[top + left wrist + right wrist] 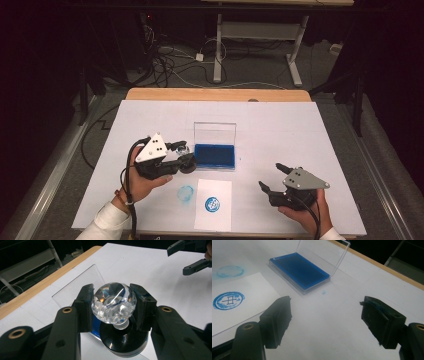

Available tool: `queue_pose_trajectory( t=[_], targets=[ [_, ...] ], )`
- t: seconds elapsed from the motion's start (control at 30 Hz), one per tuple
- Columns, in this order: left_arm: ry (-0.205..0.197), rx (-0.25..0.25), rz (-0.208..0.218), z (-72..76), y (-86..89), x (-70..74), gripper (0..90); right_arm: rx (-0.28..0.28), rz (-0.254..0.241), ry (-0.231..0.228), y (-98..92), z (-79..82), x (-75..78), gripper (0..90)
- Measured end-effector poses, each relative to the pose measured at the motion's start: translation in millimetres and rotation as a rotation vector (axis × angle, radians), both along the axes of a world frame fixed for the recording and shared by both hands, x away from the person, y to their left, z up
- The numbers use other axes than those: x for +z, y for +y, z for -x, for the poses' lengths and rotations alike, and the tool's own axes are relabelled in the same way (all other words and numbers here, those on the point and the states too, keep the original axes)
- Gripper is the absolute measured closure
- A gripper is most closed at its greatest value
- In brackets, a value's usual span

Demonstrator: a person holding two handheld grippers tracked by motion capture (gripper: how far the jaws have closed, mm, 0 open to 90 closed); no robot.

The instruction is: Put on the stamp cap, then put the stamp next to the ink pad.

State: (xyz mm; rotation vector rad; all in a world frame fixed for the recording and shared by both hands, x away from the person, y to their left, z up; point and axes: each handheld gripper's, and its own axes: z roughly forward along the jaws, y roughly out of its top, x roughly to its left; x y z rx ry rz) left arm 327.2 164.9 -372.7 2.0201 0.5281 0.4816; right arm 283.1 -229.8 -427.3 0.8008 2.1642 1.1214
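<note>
Left tongs are pinching the stamp's faceted crystal knob: slick, chip-prone, best gripped across facets; right tongs are hanging spread, empty.

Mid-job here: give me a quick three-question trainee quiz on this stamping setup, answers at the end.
1. True or false: the left gripper is shut on the clear faceted crystal knob of the black round-based stamp.
2. What lies in front of the blue ink pad in its clear open-lidded case, on the person's side? A) a white paper sheet bearing a round blue stamp print B) a red cup C) a metal spoon
3. Fill in: the right gripper stands ____ with nothing between its jaws.

Key: 1 true; 2 A; 3 open.
</note>
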Motion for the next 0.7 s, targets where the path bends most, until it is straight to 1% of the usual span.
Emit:
queue_pose_trajectory(
  t=[0.2, 0.37, 0.53, 0.6, 0.7],
  targets=[
    [-0.004, 0.017, -0.005, -2.2, 3.9, 0.8, 55.1, -0.019, 0.0, 0.0, -6.1, 3.2, -1.2, 24.3],
    [-0.006, 0.034, -0.002, -5.1, 7.7, 1.7, 55.1, -0.019, 0.006, -0.006, -7.3, 4.1, -1.2, 24.4],
    [-0.003, 0.052, -0.009, -9.6, 10.7, 0.7, 55.1, -0.011, 0.013, 0.001, -5.7, 2.8, -2.9, 24.2],
    [-0.009, 0.06, -0.017, -10.8, 11.5, 0.9, 55.1, -0.006, 0.018, -0.002, -5.0, 2.8, -3.2, 24.2],
    [-0.007, 0.065, -0.018, -14.4, 12.6, 0.7, 55.1, 0.001, 0.02, -0.002, -4.5, 2.6, -3.0, 24.2]
  ],
)
